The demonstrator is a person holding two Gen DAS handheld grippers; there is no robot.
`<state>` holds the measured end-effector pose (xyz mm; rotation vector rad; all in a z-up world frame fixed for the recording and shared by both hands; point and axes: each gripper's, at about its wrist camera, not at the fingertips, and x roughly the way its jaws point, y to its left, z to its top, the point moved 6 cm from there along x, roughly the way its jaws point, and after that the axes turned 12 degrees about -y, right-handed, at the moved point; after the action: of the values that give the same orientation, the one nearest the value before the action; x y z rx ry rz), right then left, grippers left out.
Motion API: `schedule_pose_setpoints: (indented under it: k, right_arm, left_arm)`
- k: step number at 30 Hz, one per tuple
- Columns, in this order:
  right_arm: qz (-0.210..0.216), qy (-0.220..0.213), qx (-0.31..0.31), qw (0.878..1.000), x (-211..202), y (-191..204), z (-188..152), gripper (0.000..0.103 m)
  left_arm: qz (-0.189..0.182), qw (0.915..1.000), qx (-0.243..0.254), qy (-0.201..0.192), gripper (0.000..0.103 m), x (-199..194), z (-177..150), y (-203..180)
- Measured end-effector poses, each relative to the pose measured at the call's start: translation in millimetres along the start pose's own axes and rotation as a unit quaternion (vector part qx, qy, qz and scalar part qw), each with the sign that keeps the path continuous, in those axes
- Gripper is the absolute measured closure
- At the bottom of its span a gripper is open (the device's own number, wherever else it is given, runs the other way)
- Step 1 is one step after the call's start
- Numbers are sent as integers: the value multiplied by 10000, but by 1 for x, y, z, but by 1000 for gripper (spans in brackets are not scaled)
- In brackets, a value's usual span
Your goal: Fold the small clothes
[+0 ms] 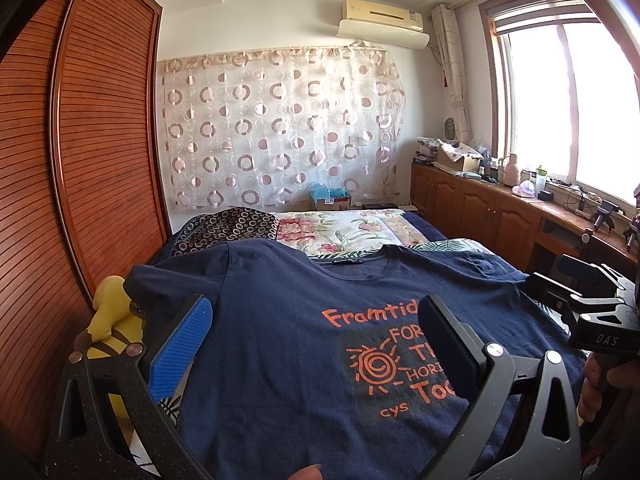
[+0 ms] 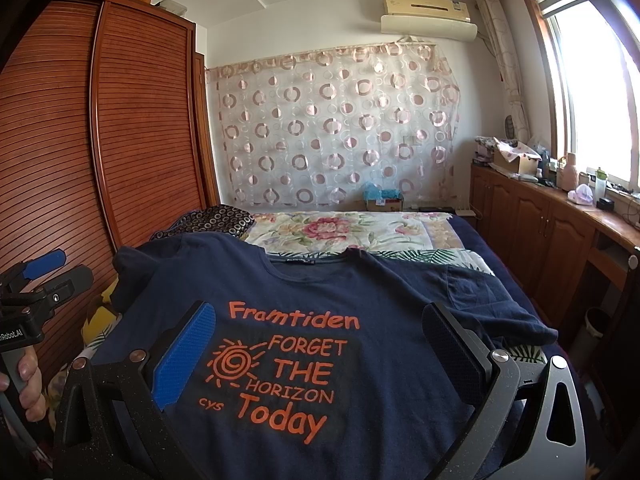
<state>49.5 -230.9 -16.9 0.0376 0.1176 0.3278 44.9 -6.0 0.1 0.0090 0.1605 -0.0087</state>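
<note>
While both tools hover with jaws released, gripping nothing, the left gripper (image 1: 316,344) and right gripper (image 2: 320,352) frame a navy T-shirt (image 2: 360,288), spread flat, print up, on the bed (image 2: 472,236). Beyond: floral quilt (image 2: 340,232), circle-patterned curtain (image 2: 336,128), louvred wardrobe (image 2: 132,120).

It was a home bedroom: a bed (image 2: 460,236) with a floral quilt (image 2: 340,232) lay ahead of the tool, a slatted wooden wardrobe (image 2: 132,120) stood to its left, and an air conditioner (image 2: 428,16), patterned curtain (image 2: 340,128) and window (image 2: 592,92) completed it.
</note>
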Motion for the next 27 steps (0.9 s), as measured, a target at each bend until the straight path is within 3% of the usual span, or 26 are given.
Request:
schedule_pose_setpoints:
  k: [13, 27]
  right_arm:
    - [95, 126, 68, 9999, 10, 1, -6, 0]
    - [372, 548, -118, 9977, 49, 5, -22, 0]
  left_arm:
    - [10, 9994, -64, 343, 0, 16, -26, 3]
    - [315, 9972, -102, 676, 0, 42, -61, 48]
